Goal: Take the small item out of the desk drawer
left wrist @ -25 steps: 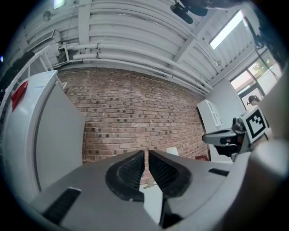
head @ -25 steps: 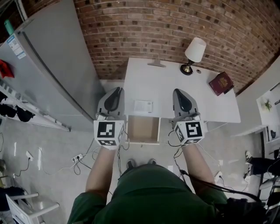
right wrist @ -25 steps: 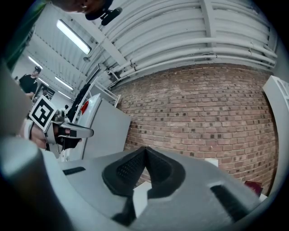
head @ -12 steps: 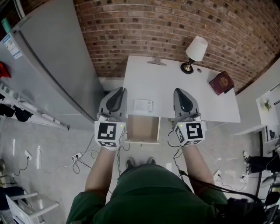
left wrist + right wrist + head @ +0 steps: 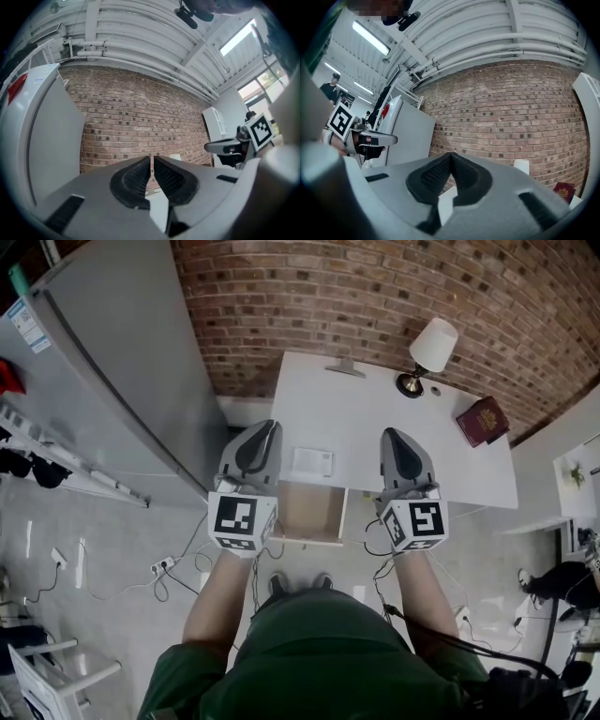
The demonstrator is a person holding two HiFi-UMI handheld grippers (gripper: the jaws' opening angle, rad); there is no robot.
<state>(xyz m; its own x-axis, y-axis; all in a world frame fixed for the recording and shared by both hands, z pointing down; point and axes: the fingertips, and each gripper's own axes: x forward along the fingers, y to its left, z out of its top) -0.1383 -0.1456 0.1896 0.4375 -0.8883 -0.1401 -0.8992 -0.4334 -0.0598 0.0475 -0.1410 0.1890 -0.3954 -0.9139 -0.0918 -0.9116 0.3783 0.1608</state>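
Note:
In the head view the white desk (image 5: 375, 418) has its drawer (image 5: 309, 513) pulled out toward me, showing a bare brown bottom. A small white flat item (image 5: 311, 462) lies on the desk top just behind the drawer. My left gripper (image 5: 265, 426) hovers left of the drawer and my right gripper (image 5: 394, 434) right of it, both pointing at the brick wall. In the left gripper view the left gripper (image 5: 152, 159) has its pads nearly together with nothing between them. In the right gripper view the right gripper (image 5: 451, 154) has its pads meeting, empty.
A table lamp (image 5: 428, 353) and a dark red book (image 5: 483, 420) stand on the desk's far right. A tall grey appliance (image 5: 112, 371) stands to the left. Cables (image 5: 164, 568) lie on the floor. A person (image 5: 562, 582) is at the far right.
The head view has shifted slightly. Both grippers keep their places beside the drawer, with their jaws as before.

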